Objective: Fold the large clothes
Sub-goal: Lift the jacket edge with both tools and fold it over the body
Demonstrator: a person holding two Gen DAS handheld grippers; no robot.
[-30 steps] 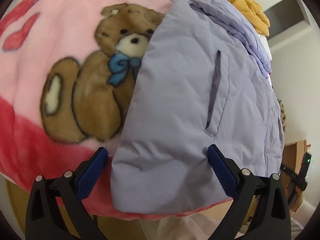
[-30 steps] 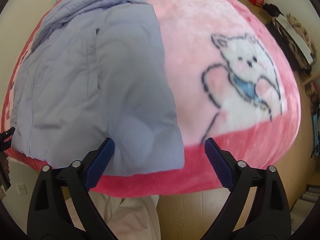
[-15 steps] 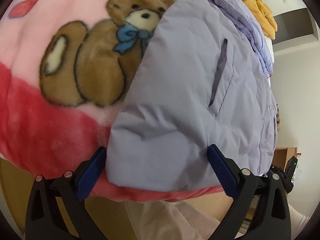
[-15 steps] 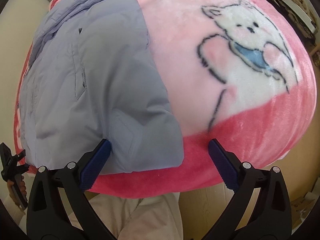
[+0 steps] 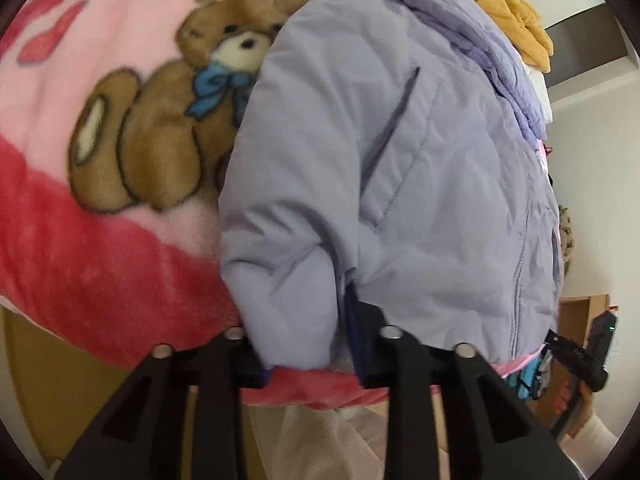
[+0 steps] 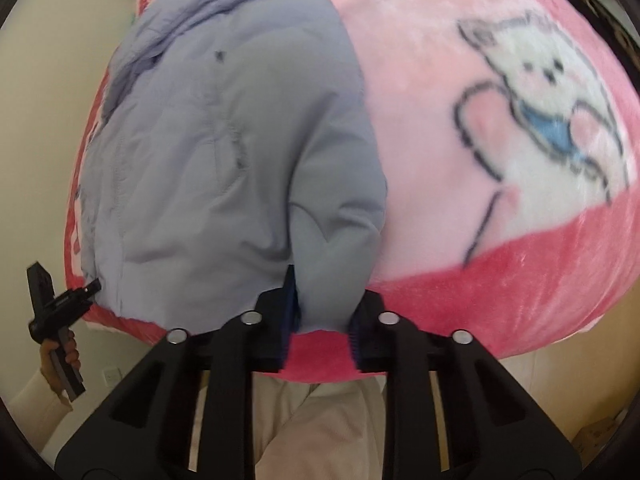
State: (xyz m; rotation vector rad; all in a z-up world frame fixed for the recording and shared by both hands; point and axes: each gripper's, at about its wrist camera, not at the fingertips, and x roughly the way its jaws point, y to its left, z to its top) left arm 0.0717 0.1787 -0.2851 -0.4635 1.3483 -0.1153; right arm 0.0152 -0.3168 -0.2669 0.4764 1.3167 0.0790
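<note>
Lavender padded jacket (image 6: 224, 152) spread over pink cartoon-print blanket (image 6: 460, 128), right gripper (image 6: 320, 332) pinching the jacket's near hem corner between blue pads, left gripper (image 6: 60, 312) at far left, held beside the hem's other end

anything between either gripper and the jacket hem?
Nothing visible. The left gripper is shut on the lavender jacket at its near hem, and the right gripper pinches the hem at the other corner. Only the pink blanket lies beneath.

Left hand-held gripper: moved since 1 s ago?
Yes. The left hand-held gripper has closed in on the lilac jacket hem and shut on it; earlier its fingers stood open, short of the hem on the pink blanket.
</note>
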